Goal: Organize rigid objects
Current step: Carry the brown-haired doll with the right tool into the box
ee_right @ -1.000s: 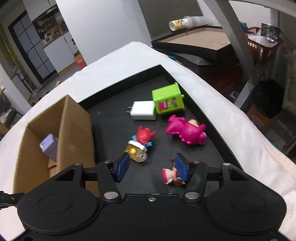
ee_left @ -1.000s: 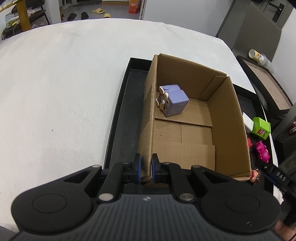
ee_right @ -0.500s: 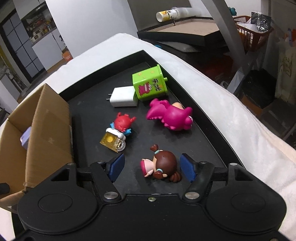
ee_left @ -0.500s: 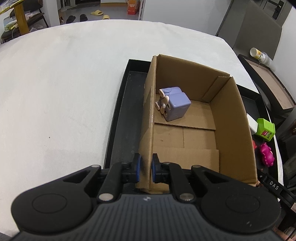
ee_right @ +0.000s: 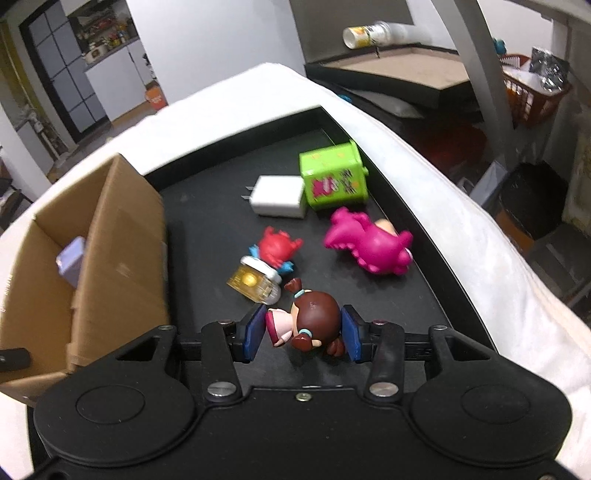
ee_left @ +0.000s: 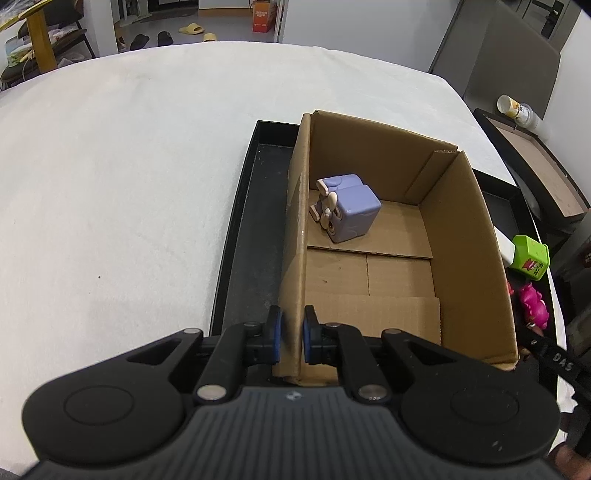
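Note:
My left gripper [ee_left: 291,338] is shut on the near left wall of the cardboard box [ee_left: 465,236], which stands in a black tray [ee_left: 251,206]. A purple cube toy [ee_left: 349,208] lies inside the box. My right gripper [ee_right: 303,332] is open, with a brown-haired doll figure [ee_right: 308,325] lying between its fingers on the tray [ee_right: 207,206]. Beyond it lie a red figure on a gold base [ee_right: 266,266], a pink dinosaur [ee_right: 369,247], a white charger [ee_right: 277,195] and a green cube [ee_right: 334,181].
The tray sits on a white cloth-covered table [ee_left: 110,166]. The box [ee_right: 92,240] stands to the left of the toys in the right wrist view. A second black tray with a paper cup [ee_right: 369,33] lies beyond the table's right edge.
My right gripper has moved forward and narrowed, so the doll now lies between its fingers. My left gripper keeps its hold on the box wall, and the box has shifted slightly.

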